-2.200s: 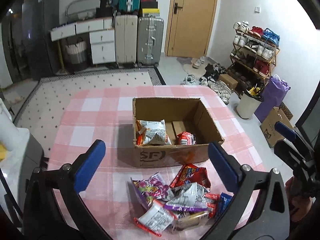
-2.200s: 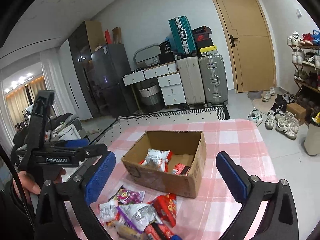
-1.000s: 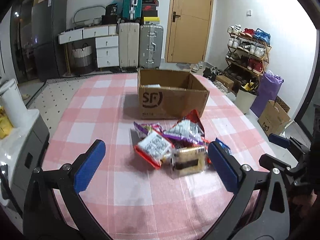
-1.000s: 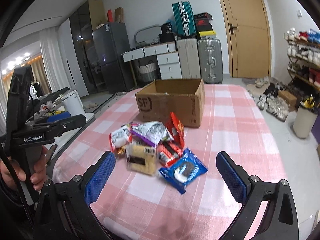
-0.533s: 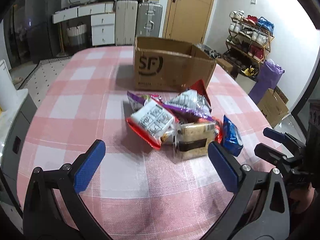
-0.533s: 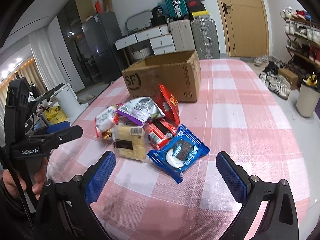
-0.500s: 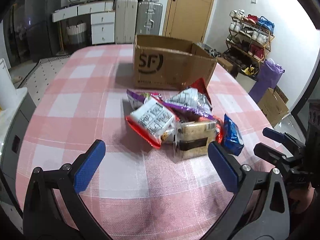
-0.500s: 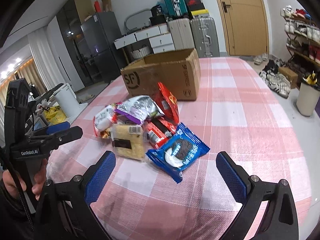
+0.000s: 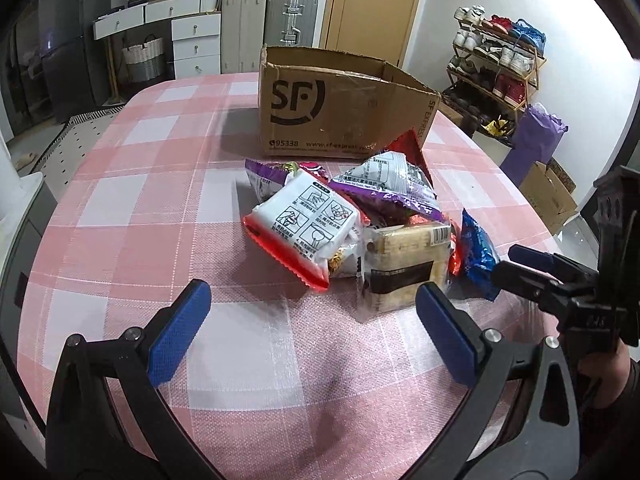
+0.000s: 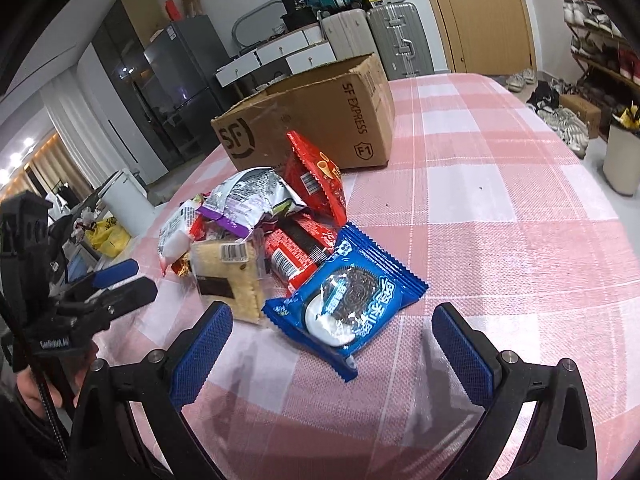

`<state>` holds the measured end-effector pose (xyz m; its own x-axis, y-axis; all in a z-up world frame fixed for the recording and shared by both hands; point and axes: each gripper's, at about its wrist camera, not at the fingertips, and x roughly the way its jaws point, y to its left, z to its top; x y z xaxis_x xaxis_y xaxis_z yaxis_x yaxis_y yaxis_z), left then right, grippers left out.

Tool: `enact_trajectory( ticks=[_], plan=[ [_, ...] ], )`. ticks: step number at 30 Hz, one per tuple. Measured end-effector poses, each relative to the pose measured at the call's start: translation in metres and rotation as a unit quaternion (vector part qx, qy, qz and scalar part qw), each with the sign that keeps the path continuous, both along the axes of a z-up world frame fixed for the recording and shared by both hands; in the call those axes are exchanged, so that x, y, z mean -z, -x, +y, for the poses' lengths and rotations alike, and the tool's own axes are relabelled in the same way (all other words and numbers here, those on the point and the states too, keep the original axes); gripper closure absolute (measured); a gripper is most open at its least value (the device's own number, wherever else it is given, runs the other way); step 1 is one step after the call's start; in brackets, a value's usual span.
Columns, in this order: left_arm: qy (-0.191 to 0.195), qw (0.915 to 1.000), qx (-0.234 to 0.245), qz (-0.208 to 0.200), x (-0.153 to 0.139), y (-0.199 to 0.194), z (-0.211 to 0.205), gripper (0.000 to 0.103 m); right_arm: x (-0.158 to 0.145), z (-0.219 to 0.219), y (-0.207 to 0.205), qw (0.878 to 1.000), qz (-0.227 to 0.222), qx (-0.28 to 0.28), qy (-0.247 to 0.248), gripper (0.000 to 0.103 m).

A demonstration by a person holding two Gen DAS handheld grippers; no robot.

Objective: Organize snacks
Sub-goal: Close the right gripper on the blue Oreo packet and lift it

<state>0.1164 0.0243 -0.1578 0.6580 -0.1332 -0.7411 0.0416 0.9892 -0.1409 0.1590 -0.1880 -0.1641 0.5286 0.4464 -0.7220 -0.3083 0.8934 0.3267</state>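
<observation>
A loose heap of snack packets [image 9: 352, 224] lies on a pink checked worktop [image 9: 152, 184], just in front of an open cardboard box [image 9: 336, 108] printed with SF. Nearest the right hand-held gripper [image 10: 332, 344] is a blue cookie packet [image 10: 348, 300], flat at the edge of the heap. Beside it sit a clear-wrapped cracker pack [image 10: 228, 276], a red bar [image 10: 292, 252], a red chip bag [image 10: 316, 180] and a silver and purple bag [image 10: 252, 196]. A white and red noodle packet [image 9: 308, 228] leans on the far side.

Both grippers are spread wide and hold nothing. The left hand-held gripper [image 9: 312, 336] hovers short of the heap.

The cookie packet looks like the likely first pick. A good grasp would straddle its raised edge, close firmly on the slippery film, then lift clear before carrying it over the box wall.
</observation>
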Motion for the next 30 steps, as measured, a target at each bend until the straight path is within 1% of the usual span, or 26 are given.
enact_trajectory(
  ticks=[6,10,13,15,16,17,18,19,20,26,30],
  plan=[
    [0.008,1.0000,0.000,0.005,0.010,-0.011,0.005,0.001,0.005,0.007,-0.012,1.000,0.006,-0.003,0.006,0.002],
    [0.010,0.9999,-0.001,0.006,0.012,-0.007,0.007,0.001,0.008,0.010,-0.015,1.000,0.012,-0.004,0.009,0.007],
    [0.003,0.9999,-0.009,0.008,0.013,-0.009,0.007,0.001,0.013,0.011,-0.020,1.000,0.031,0.001,0.002,0.022],
    [0.008,0.9999,-0.008,0.009,0.015,-0.009,0.008,0.001,0.013,0.011,-0.020,1.000,0.029,0.002,0.003,0.026],
    [0.010,0.9999,-0.009,0.010,0.015,-0.010,0.008,0.001,0.014,0.011,-0.020,1.000,0.030,0.001,0.002,0.031],
    [0.012,0.9998,-0.009,0.012,0.015,-0.010,0.008,0.001,0.014,0.011,-0.019,1.000,0.030,-0.001,0.002,0.032],
    [0.014,0.9998,-0.007,0.013,0.016,-0.010,0.007,0.001,0.014,0.011,-0.019,1.000,0.030,-0.002,0.000,0.038],
    [0.015,0.9998,-0.005,0.015,0.016,-0.010,0.006,0.001,0.015,0.010,-0.018,0.999,0.031,-0.006,-0.003,0.053],
    [0.016,0.9997,-0.003,0.016,0.016,-0.007,0.004,0.001,0.016,0.010,-0.018,0.999,0.034,-0.008,-0.003,0.057],
    [0.026,0.9993,0.015,0.021,0.014,-0.006,-0.008,0.001,0.015,0.004,-0.012,0.999,0.032,-0.013,-0.012,0.058],
    [0.033,0.9988,0.018,0.032,0.014,-0.007,-0.018,0.001,0.010,-0.006,-0.006,0.999,0.022,-0.007,-0.027,0.058]
  ],
)
